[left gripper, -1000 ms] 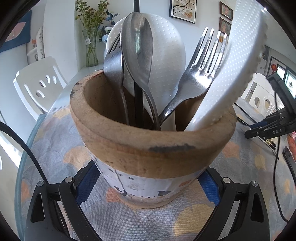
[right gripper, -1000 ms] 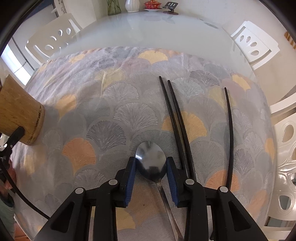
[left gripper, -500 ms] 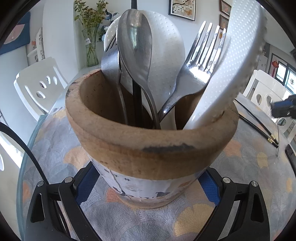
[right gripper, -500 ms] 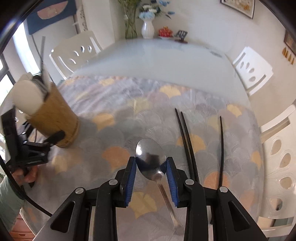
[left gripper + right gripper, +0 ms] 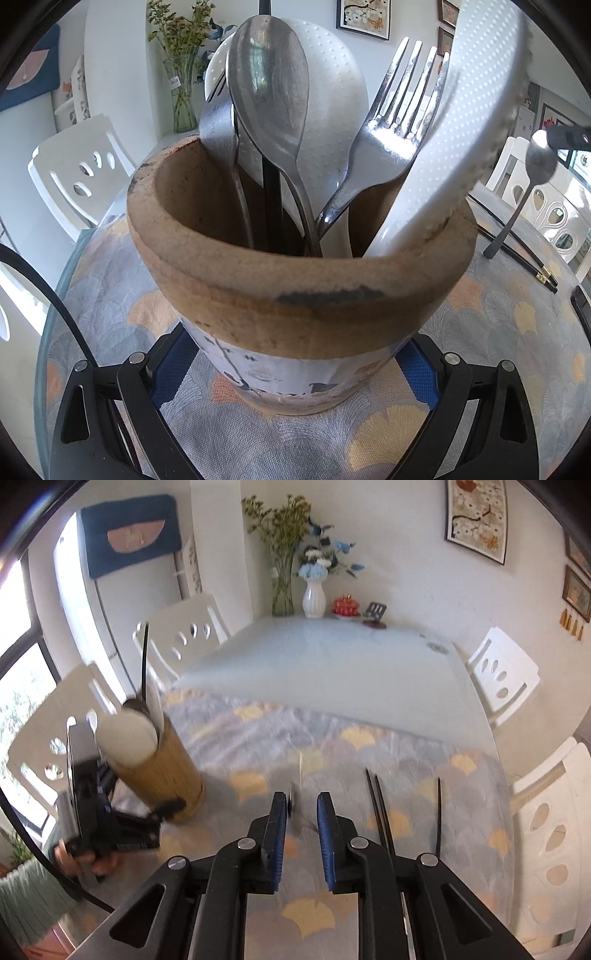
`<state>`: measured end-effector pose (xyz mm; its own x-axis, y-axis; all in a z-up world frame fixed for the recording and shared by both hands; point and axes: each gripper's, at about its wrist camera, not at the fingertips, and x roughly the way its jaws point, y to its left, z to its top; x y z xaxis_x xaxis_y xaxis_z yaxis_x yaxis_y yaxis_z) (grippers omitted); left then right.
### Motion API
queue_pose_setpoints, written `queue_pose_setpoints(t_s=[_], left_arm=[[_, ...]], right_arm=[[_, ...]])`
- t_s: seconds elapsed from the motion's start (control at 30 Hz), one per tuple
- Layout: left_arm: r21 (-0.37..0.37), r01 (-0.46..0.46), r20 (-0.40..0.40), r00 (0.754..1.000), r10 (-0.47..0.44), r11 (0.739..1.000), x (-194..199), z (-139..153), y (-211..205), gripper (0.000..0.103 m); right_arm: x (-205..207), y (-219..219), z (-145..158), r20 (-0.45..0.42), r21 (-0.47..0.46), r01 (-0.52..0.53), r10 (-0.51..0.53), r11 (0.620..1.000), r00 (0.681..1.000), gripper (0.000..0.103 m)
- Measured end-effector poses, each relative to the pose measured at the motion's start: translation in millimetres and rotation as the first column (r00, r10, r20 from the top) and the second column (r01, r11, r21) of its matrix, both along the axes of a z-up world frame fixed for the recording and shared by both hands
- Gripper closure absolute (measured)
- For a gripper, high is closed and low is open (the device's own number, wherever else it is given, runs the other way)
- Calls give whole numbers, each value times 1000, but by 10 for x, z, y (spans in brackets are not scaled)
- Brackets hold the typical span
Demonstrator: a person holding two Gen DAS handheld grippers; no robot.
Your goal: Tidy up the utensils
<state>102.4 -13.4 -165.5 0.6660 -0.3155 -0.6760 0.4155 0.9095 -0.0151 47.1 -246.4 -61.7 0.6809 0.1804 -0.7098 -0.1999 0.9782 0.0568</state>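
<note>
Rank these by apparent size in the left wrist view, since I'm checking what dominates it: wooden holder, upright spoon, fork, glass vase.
1. wooden holder, nearest the camera, so it looks biggest.
2. upright spoon.
3. fork, close to the spoon; their order is unsure.
4. glass vase, far behind, so it looks smallest.

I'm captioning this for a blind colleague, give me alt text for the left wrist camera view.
A round wooden utensil holder sits between the left gripper's blue-padded fingers, holding a steel spoon, steel fork and white dimpled plastic paddles. At right, another spoon hangs above the patterned tablecloth.
</note>
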Motion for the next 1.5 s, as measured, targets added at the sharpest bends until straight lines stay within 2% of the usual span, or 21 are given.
queue_pose_setpoints(t_s=[0.23,0.47,0.53,0.63,0.73,0.83,0.9,0.97,1.03,1.13,1.23,1.37,1.5], left_arm=[[-4,0,1,1000,0,1000,-8,5,-6,7],[-4,0,0,1000,0,1000,-7,4,-1,7],[-4,0,0,1000,0,1000,-6,4,-2,7],[-4,0,0,1000,0,1000,-7,4,-3,7],[-4,0,1,1000,0,1000,-7,5,-3,7],[-2,0,2,1000,0,1000,-7,10,7,7],[-2,0,3,1000,0,1000,-9,9,11,7],[-3,0,3,1000,0,1000,-10,9,11,7],[-4,0,5,1000,0,1000,-20,12,13,7],[-7,1,5,1000,-1,1000,-28,12,22,7],[-10,1,4,1000,-1,1000,-34,9,35,7],[-11,0,4,1000,0,1000,-38,9,37,7],[-10,0,4,1000,0,1000,-37,8,37,7]], right_arm=[[85,-20,3,12,41,23,-23,999,1000,88],[86,-78,80,51,52,45,-48,998,998,99],[89,-85,91,55,50,42,-45,998,997,99],[119,-75,33,26,26,30,-31,999,999,99],[173,-100,-140,-62,32,29,-27,999,998,99],[232,-95,-352,-167,72,-9,20,997,986,86],[252,-33,-499,-202,92,-39,57,995,978,56],[289,135,-713,-243,90,-107,126,990,962,48],[330,319,-895,-285,67,-182,194,981,939,48],[378,625,-1174,-339,-20,-304,280,952,898,48],[386,773,-1349,-366,-73,-368,319,927,874,48],[435,834,-1422,-376,-57,-379,332,924,865,48],[464,889,-1447,-352,-97,-382,327,919,877,47]])
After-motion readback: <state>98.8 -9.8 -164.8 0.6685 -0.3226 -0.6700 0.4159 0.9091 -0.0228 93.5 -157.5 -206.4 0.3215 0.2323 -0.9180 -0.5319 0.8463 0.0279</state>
